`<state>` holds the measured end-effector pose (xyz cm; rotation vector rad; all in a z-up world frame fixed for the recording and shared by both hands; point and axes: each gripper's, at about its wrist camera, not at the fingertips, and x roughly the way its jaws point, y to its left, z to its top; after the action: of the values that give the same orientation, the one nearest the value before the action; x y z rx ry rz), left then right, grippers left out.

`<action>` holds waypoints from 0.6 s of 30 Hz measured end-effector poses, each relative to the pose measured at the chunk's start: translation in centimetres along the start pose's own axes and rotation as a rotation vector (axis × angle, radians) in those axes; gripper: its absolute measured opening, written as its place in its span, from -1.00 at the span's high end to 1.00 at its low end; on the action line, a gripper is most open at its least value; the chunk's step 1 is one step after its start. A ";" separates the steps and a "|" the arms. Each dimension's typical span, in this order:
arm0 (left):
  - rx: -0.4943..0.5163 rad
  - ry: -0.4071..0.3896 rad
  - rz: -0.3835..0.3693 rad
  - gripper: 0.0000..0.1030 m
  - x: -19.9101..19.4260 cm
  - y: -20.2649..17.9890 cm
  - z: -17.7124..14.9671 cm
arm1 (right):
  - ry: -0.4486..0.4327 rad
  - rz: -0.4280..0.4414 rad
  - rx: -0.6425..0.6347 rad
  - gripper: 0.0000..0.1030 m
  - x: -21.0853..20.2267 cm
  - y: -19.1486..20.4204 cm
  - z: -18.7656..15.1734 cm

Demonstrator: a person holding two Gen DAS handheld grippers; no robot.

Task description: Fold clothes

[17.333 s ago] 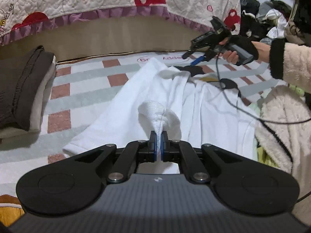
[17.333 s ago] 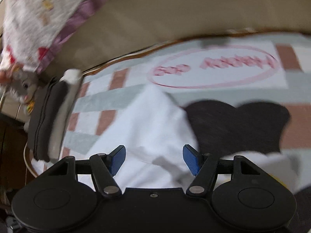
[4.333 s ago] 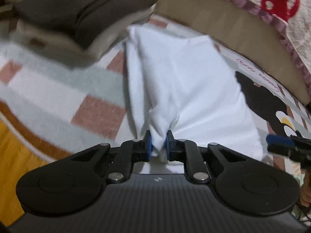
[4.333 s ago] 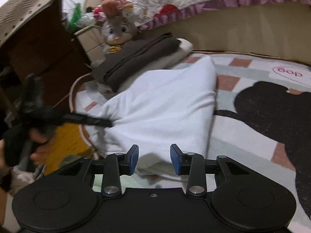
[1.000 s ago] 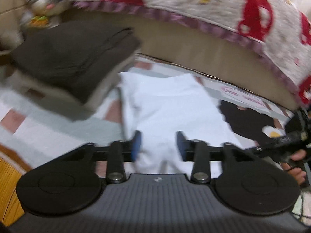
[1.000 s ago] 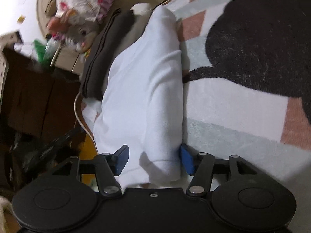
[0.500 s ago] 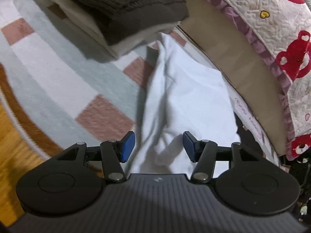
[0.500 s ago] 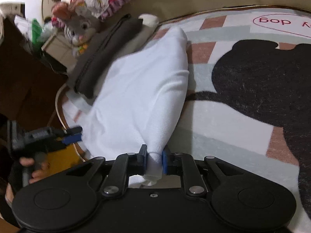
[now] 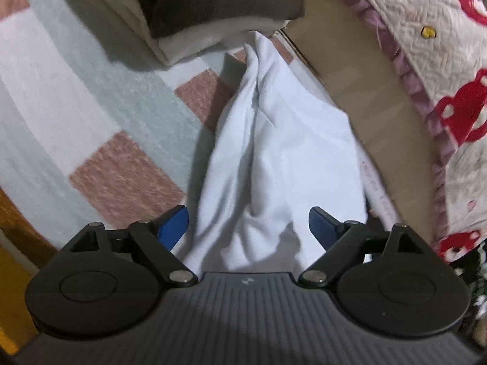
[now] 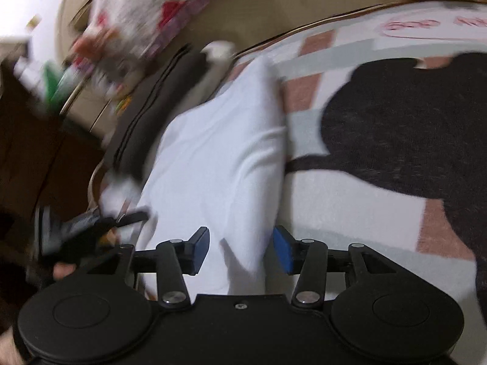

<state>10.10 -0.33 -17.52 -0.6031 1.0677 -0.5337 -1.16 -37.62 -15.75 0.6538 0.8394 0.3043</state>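
A white garment [image 9: 274, 140] lies folded into a long strip on the patterned blanket [image 9: 76, 97]; it also shows in the right wrist view [image 10: 219, 158]. My left gripper [image 9: 248, 223] is open, its blue pads either side of the garment's near end. My right gripper [image 10: 242, 243] is open over the garment's other end, with cloth between the pads. The left gripper and the hand holding it show at the left of the right wrist view [image 10: 91, 222].
A stack of folded dark and cream clothes [image 9: 213, 9] sits beside the garment's far end, also seen in the right wrist view [image 10: 152, 106]. A beige bed side [image 9: 365, 85] under a red-and-white quilt [image 9: 441, 45] runs along the blanket. Wooden floor [image 9: 12, 267] borders it.
My right gripper was shut on the garment's end half a second ago and has let go, now open. My left gripper stays open and has moved closer over the garment.
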 end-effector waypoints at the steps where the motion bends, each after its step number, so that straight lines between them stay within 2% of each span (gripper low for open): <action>1: -0.001 0.022 -0.025 -0.51 0.4 -0.1 0.0 | -0.010 0.000 0.001 -0.17 0.2 0.0 0.0; 2: -0.002 0.044 -0.048 -0.32 0.7 -0.2 -0.1 | -0.020 0.000 0.002 -0.20 0.5 0.0 0.0; 3: 0.019 0.053 -0.021 0.16 1.2 -0.7 -0.2 | -0.030 0.000 0.003 -0.21 0.7 0.0 0.0; 4: 0.063 0.035 0.022 0.38 1.3 -1.4 -0.5 | -0.039 0.000 0.004 -0.20 1.0 0.0 0.0; 6: 0.151 -0.002 0.106 0.44 1.6 -3.0 -1.0 | -0.059 0.001 0.006 -0.26 1.4 0.0 0.0; 7: 0.228 -0.029 0.151 0.51 1.6 -4.3 -1.8 | -0.069 0.001 0.008 -0.24 1.7 0.0 0.0; 8: 0.306 -0.057 0.195 0.55 1.6 -5.6 -2.5 | -0.061 -0.019 -0.058 -0.11 1.8 0.8 -0.1; 9: 0.422 -0.089 0.247 0.58 1.5 -7.3 -3.7 | -0.052 -0.041 -0.132 0.28 1.9 1.7 -0.2; 10: 0.467 -0.095 0.260 0.60 1.4 -8.0 -4.0 | -0.042 -0.063 -0.205 0.44 2.0 2.6 -0.3; 13: 0.599 -0.113 0.299 0.60 1.0 -10.2 -5.1 | -0.107 0.013 -0.210 0.54 0.3 3.6 -0.1; 15: 0.501 -0.080 0.269 0.59 0.9 -9.3 -4.1 | -0.133 0.043 -0.211 0.52 -0.6 4.2 0.3; 17: 0.405 -0.048 0.239 0.57 0.7 -8.5 -3.1 | -0.120 0.018 -0.215 0.44 -0.5 3.9 0.4; 18: 0.398 -0.040 0.242 0.56 0.9 -8.3 -3.1 | -0.113 0.004 -0.217 0.43 -0.4 3.7 0.4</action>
<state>6.69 -7.55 -13.51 -0.1317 0.9460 -0.5015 -1.05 -35.19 -12.95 0.4661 0.6857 0.3537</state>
